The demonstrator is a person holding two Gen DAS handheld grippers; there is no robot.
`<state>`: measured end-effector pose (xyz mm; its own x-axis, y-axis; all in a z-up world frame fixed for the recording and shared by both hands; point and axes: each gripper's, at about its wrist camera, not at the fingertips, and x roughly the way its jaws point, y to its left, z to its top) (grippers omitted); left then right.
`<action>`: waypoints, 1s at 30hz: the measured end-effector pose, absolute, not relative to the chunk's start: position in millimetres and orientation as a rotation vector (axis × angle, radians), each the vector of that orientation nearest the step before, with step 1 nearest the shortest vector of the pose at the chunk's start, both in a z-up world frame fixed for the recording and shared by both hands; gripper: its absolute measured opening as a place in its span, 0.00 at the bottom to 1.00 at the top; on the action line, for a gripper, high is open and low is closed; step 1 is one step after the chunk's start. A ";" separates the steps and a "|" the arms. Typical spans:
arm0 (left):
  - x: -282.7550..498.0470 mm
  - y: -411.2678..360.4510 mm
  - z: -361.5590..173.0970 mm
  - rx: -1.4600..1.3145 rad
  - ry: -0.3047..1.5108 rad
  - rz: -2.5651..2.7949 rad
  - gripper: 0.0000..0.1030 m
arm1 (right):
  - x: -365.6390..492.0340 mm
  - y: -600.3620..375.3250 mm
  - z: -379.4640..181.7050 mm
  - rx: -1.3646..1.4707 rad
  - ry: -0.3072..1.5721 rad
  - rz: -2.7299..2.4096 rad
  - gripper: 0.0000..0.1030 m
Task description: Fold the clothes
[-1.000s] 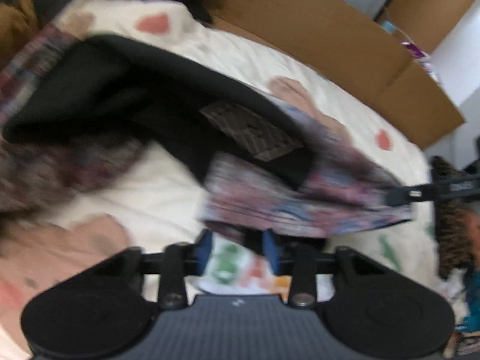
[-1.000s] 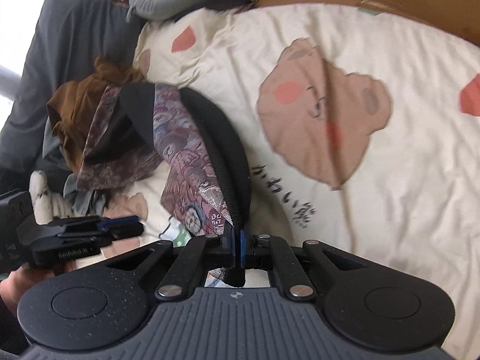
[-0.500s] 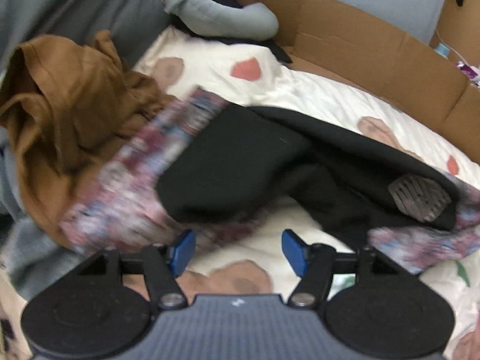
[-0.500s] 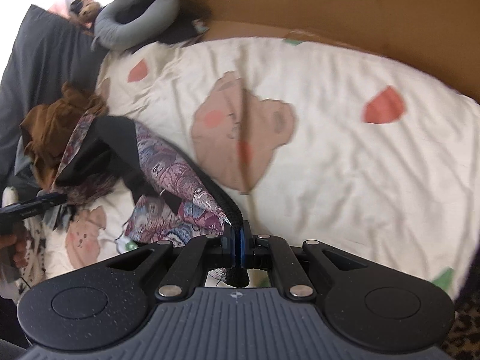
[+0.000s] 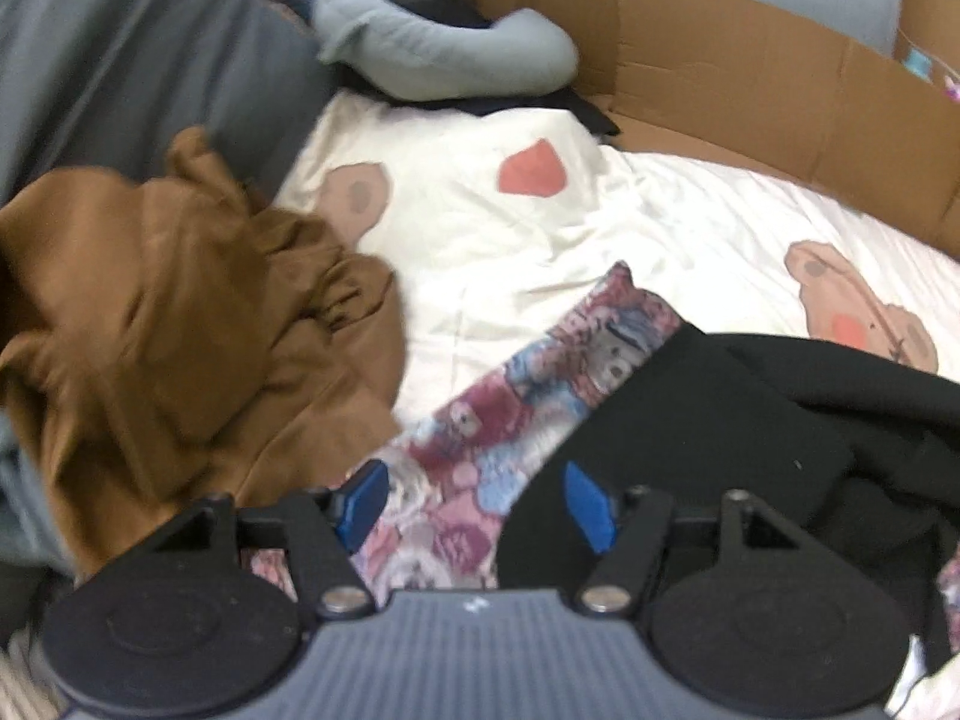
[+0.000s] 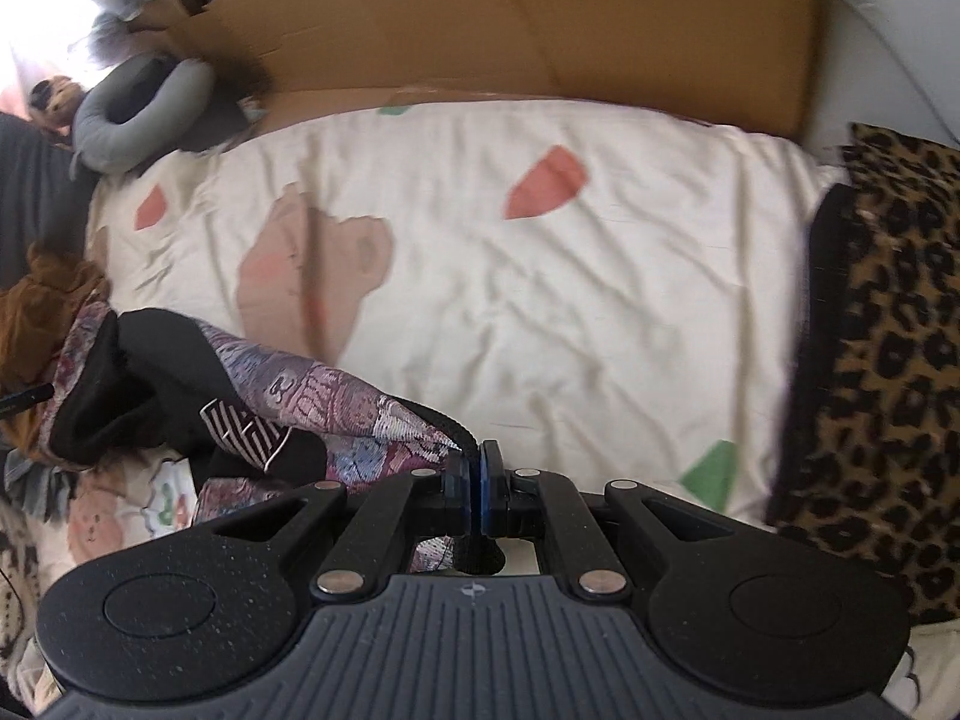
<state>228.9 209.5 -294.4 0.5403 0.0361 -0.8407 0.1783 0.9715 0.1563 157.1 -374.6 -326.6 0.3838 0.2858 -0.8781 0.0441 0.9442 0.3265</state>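
A patterned purple and blue garment with a black lining [image 5: 516, 414] lies on the bear-print bedsheet [image 5: 540, 240]. My left gripper [image 5: 477, 501] is open, its blue pads on either side of the garment's patterned edge, not closed on it. My right gripper [image 6: 474, 474] is shut on a corner of the same garment [image 6: 312, 402] and holds it pulled toward the right, low over the sheet [image 6: 540, 300]. A black label patch [image 6: 246, 429] shows on the lining.
A crumpled brown garment [image 5: 180, 312] lies at the left. A grey U-shaped pillow [image 5: 432, 54] and cardboard walls [image 5: 750, 78] are at the back. A leopard-print fabric [image 6: 888, 324] lies at the right edge of the bed.
My left gripper let go of the garment, opened, and moved left to the garment's other end near the brown clothes. My right gripper pulled its corner to the right across the sheet.
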 end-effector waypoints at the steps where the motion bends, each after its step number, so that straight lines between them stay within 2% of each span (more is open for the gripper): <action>1: 233.4 204.9 -297.1 0.251 1.000 -0.100 0.67 | 156.1 -378.1 -326.6 0.317 1.170 0.148 0.00; 9: 266.8 167.9 -312.6 0.308 0.986 -0.233 0.70 | 149.5 -400.0 -326.1 0.311 1.160 0.086 0.00; 11: 270.8 157.4 -311.0 0.309 0.966 -0.298 0.78 | 147.9 -405.2 -326.0 0.311 1.157 0.071 0.00; 13: 276.3 149.9 -313.0 0.320 0.956 -0.344 0.81 | 146.3 -410.4 -325.9 0.310 1.155 0.055 0.00; 16: 289.0 147.8 -322.7 0.323 0.995 -0.407 0.80 | 143.8 -414.3 -327.3 0.310 1.152 0.034 0.00; 18: 293.5 147.7 -331.2 0.316 1.042 -0.437 0.68 | 142.2 -416.9 -328.2 0.310 1.151 0.020 0.00; 20: 293.7 148.1 -338.0 0.325 1.081 -0.460 0.39 | 140.2 -419.5 -328.9 0.313 1.145 0.008 0.00; 21: 291.6 149.4 -339.9 0.335 1.095 -0.465 0.30 | 139.0 -421.0 -329.1 0.316 1.141 0.003 0.00; 22: 289.3 150.0 -340.9 0.344 1.109 -0.471 0.13 | 137.8 -422.4 -329.3 0.319 1.136 -0.001 0.00; 23: 286.2 149.8 -341.1 0.357 1.118 -0.476 0.04 | 136.7 -423.9 -329.6 0.320 1.130 -0.005 0.00; 30: 271.6 145.6 -318.3 0.382 1.103 -0.495 0.02 | 124.5 -440.5 -330.6 0.342 1.103 -0.039 0.00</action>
